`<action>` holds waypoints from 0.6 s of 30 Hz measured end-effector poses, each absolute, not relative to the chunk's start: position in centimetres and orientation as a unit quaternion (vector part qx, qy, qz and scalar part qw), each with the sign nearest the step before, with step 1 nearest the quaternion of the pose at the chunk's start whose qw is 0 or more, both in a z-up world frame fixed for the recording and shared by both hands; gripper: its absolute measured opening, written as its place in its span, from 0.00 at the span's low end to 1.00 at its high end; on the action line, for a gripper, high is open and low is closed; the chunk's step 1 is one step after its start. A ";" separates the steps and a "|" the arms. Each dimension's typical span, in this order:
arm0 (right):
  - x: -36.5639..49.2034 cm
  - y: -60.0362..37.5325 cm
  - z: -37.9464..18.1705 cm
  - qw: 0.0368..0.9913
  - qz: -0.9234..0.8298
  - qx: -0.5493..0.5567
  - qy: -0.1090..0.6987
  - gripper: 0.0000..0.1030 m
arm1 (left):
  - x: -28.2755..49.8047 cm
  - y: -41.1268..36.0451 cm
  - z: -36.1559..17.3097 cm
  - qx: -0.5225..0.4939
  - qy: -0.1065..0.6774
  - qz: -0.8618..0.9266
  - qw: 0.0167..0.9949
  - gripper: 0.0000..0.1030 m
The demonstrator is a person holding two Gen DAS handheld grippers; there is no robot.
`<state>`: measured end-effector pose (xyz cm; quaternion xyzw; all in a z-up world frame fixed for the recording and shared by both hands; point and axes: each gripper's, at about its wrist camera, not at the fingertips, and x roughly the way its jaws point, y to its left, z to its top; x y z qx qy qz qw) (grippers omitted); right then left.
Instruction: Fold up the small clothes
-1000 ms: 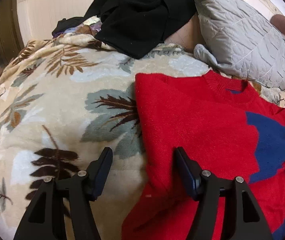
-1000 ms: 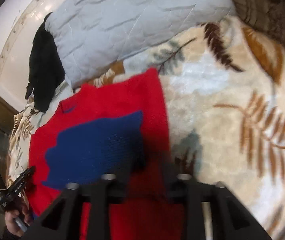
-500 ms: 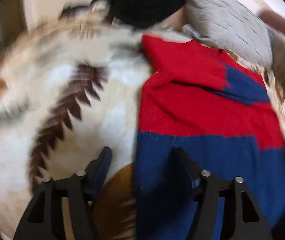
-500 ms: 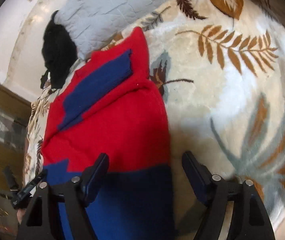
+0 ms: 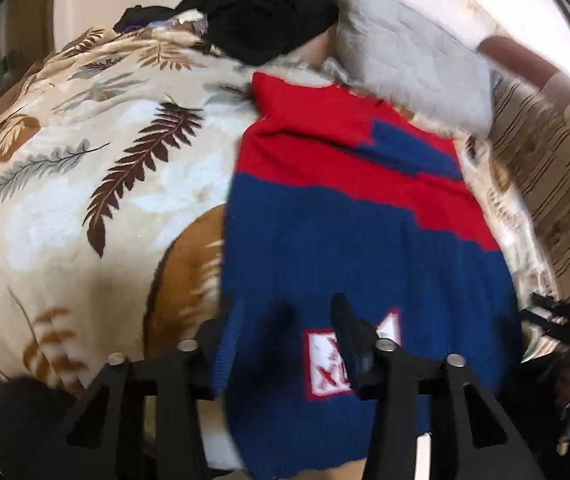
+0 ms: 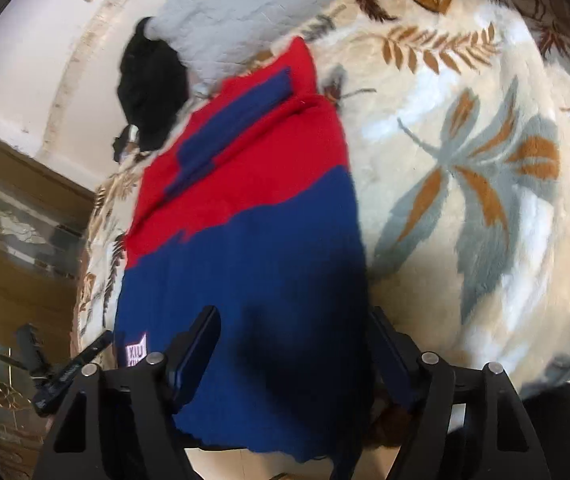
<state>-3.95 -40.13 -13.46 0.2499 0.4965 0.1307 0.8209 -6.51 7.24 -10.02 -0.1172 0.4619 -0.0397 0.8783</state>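
Observation:
A red and blue knitted sweater (image 5: 349, 240) lies lengthwise on the leaf-patterned blanket, sleeves folded in, its blue hem end nearest me with a white label patch (image 5: 325, 364). My left gripper (image 5: 285, 332) is open, its fingers astride the sweater's left hem corner. The sweater also shows in the right wrist view (image 6: 253, 248). My right gripper (image 6: 297, 344) is open, its fingers astride the right hem corner. The left finger of the left gripper is partly hidden behind the cloth's edge.
The blanket (image 5: 85, 184) covers the bed. A grey quilted pillow (image 5: 413, 68) and a pile of black clothes (image 5: 269, 12) lie beyond the sweater's collar. The bed's front edge is just below the hem. A wooden cabinet (image 6: 17, 208) stands to the left.
Both grippers have drawn back from the upper part of the sweater to its blue hem. The right gripper opened. The hem now lies between the fingers of each.

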 end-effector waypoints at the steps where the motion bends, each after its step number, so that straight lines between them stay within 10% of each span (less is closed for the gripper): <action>1: -4.0 -40.0 -14.0 0.816 0.129 0.249 0.505 0.74 | -6.5 7.1 -10.6 -0.112 0.471 -0.035 0.874 0.72; 5: -4.4 -39.1 -14.6 0.810 0.133 0.246 0.515 0.64 | -7.0 5.9 -12.8 -0.065 0.508 -0.013 0.859 0.68; 7: -4.6 -39.1 -14.6 0.802 0.141 0.254 0.521 0.19 | -7.4 5.9 -12.2 -0.080 0.506 -0.015 0.859 0.26; 10: -4.9 -39.3 -15.5 0.800 0.123 0.253 0.530 0.21 | -7.5 6.3 -12.4 -0.093 0.510 -0.015 0.855 0.23; 12: -5.0 -39.4 -15.6 0.794 0.126 0.269 0.530 0.24 | -7.6 6.5 -12.5 -0.106 0.511 -0.021 0.853 0.42; 14: -5.8 -39.2 -15.1 0.798 0.135 0.256 0.528 0.38 | -8.2 6.0 -12.4 -0.102 0.519 -0.037 0.848 0.75; 16: -6.3 -39.0 -15.2 0.794 0.146 0.266 0.526 0.71 | -8.5 4.9 -12.9 -0.071 0.521 -0.030 0.850 0.80; 18: -6.5 -38.2 -15.3 0.803 0.143 0.242 0.525 0.71 | -8.6 4.1 -13.5 -0.038 0.524 -0.024 0.850 0.79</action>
